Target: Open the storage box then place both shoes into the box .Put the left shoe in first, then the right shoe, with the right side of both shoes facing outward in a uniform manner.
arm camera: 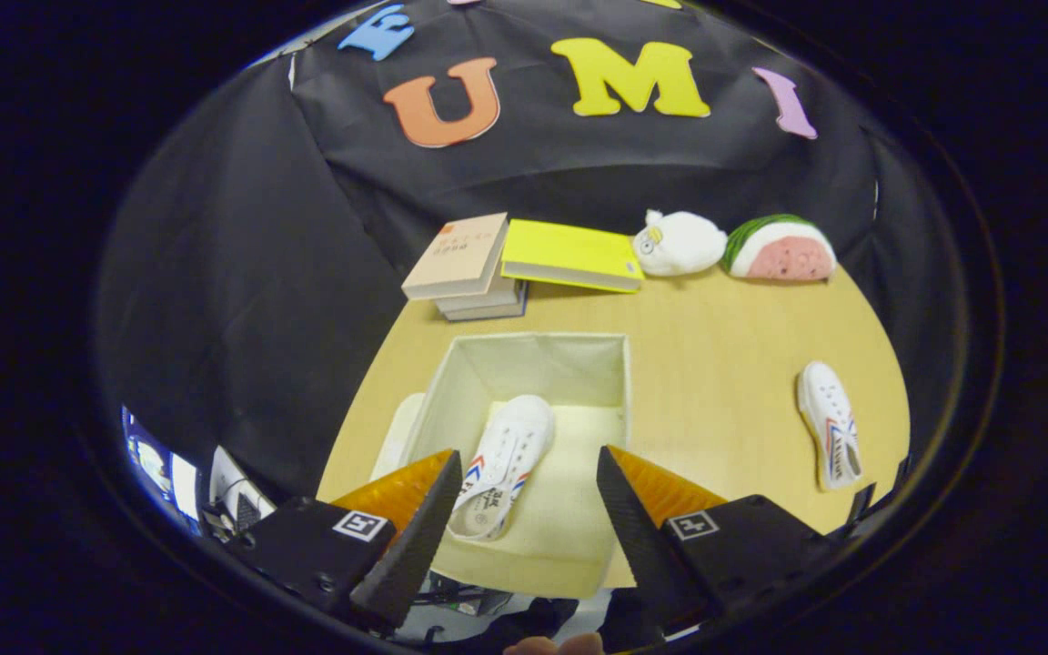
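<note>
One shoe [503, 464] in box [469, 373] (on its side) | claw [529, 478] released, empty | other shoe [830, 435] on table [715, 364]

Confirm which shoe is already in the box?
The shoe lying inside the open storage box, between the open gripper's fingers. The other shoe lies on the table, outside it.

Count at this frame: 2 white shoes, 1 lying in the storage box [538, 368] [504, 462] and 1 out on the table [697, 364] [830, 436]. 1 storage box, open. 3 books: 2 in a stack [468, 266], 1 yellow [571, 256]. 2 plush toys: 1 white [679, 243], 1 watermelon slice [780, 247]. 1 gripper [529, 482], 2 fingers spread apart, gripping nothing.
</note>
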Motion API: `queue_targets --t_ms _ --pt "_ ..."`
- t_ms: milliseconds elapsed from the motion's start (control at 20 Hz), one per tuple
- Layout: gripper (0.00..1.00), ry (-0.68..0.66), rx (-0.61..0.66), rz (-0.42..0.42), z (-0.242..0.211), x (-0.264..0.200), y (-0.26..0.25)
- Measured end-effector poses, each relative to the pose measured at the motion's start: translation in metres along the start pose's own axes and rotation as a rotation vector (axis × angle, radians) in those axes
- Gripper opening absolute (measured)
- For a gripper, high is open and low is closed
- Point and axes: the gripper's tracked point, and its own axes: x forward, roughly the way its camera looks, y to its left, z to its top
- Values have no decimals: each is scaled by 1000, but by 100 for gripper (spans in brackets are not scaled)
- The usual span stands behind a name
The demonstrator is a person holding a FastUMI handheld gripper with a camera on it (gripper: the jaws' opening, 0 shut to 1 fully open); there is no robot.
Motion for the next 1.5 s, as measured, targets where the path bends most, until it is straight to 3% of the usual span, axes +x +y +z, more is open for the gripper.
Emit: queue_targets --t_ms 350,700,1150,1500 --pt "96 -160 4 -214 22 -60 -139" --pt "97 -128 70 -321 -7 -70 -268" --pt "97 82 79 -325 -51 8 -398" --pt "97 257 39 -269 -75 68 -434"
